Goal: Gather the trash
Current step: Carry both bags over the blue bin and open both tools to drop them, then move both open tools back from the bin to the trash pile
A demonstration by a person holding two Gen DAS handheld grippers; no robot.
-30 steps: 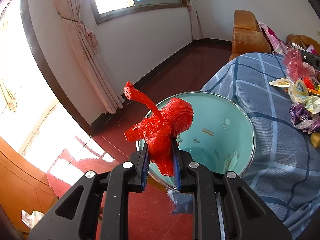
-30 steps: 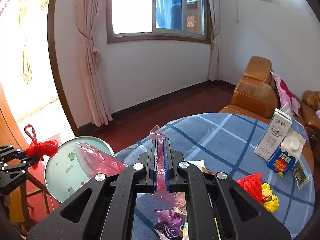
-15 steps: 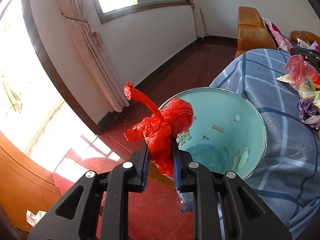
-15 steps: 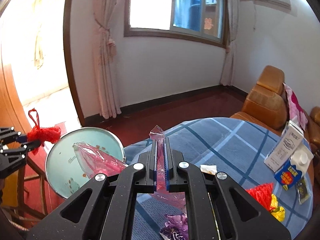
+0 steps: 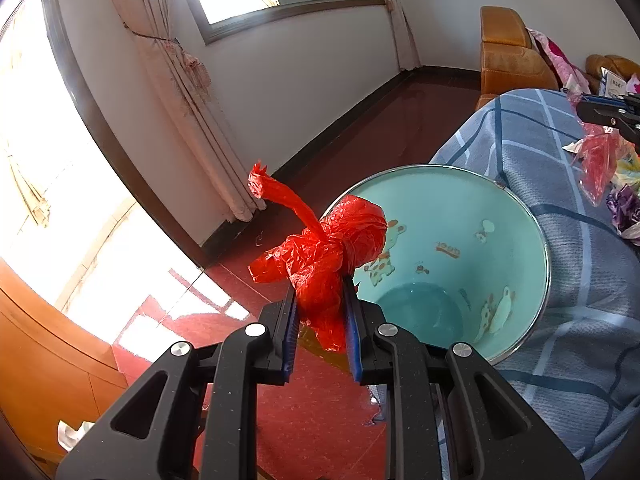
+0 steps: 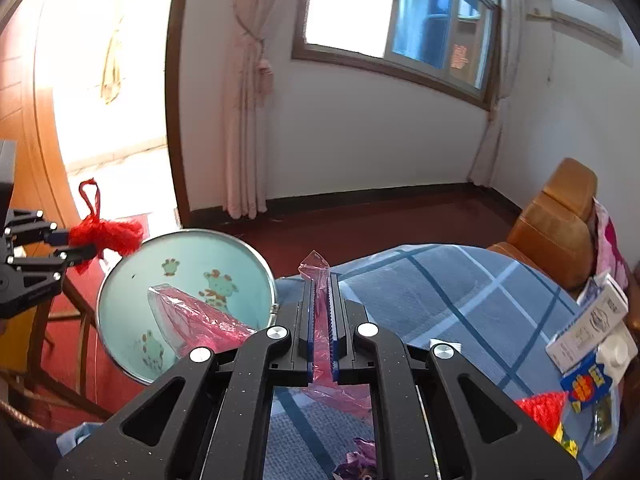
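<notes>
The left claw (image 5: 320, 316) is clamped on a knotted red bag (image 5: 324, 256), with the knot and a twisted tail standing clear above the fingers. The bag is held at the near rim of a teal bin (image 5: 520, 216), whose open mouth lies just ahead and to the right of this claw; the bottom of the bin is bare. The right claw (image 6: 321, 328) is clamped on a thin pink bag (image 6: 200, 316), which passes between the fingers and trails to the left, over the bin's rim. Ahead and to the right of this claw is the bench (image 6: 420, 280) under a blue checked cloth. Cartons (image 6: 592, 332) and a red wrapper (image 6: 540, 408) lie at far right.
</notes>
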